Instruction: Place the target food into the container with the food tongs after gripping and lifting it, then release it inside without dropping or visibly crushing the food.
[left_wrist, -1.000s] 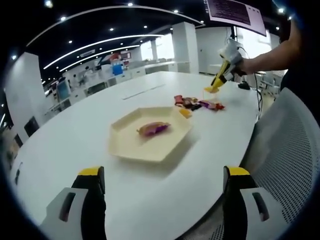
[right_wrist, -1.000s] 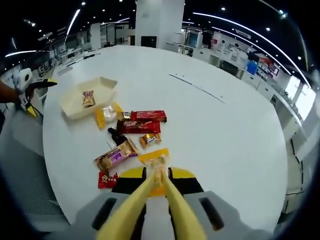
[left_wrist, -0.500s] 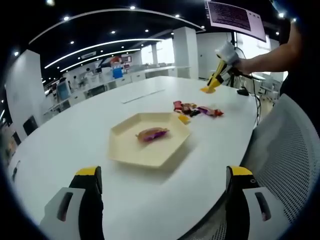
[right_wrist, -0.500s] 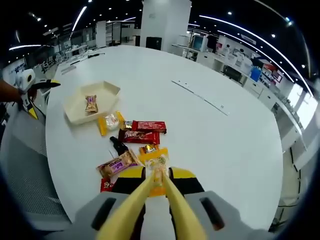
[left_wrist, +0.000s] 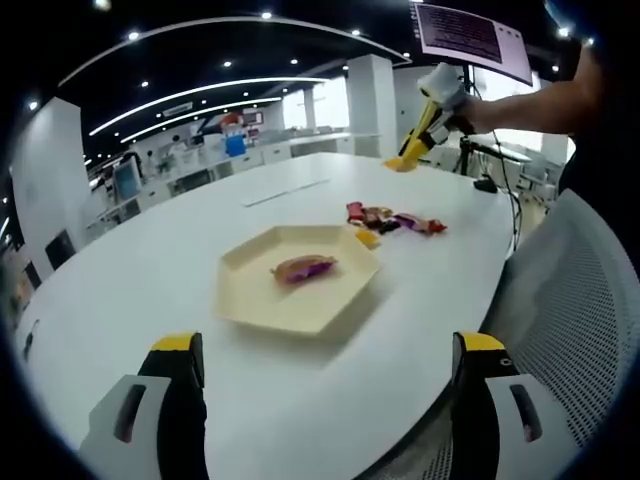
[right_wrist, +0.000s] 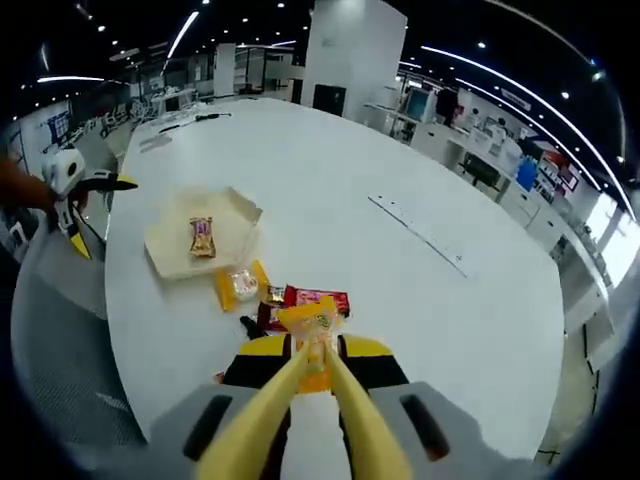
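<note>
My right gripper (right_wrist: 315, 342) holds yellow food tongs (right_wrist: 310, 390) whose tips are pinched on a yellow snack packet (right_wrist: 312, 322), lifted well above the table. In the left gripper view that right gripper (left_wrist: 410, 160) hangs high at the upper right with the packet at the tong tips. The cream hexagonal tray (left_wrist: 250, 270) sits mid-table with a purple-wrapped snack (left_wrist: 304, 266) inside; in the right gripper view the tray (right_wrist: 170, 245) lies to the left with a snack (right_wrist: 202, 236) in it. My left gripper (left_wrist: 320, 345) stands open near the table edge, its jaws wide apart.
Several wrapped snacks (left_wrist: 392, 217) lie in a loose pile past the tray; from the right gripper view the pile (right_wrist: 285, 300) sits below the lifted packet. A mesh chair back (left_wrist: 580, 300) stands at the right. The white table (right_wrist: 420, 300) stretches far beyond.
The right gripper has risen with the yellow packet, so the table and snack pile look farther away. The left gripper has hardly moved.
</note>
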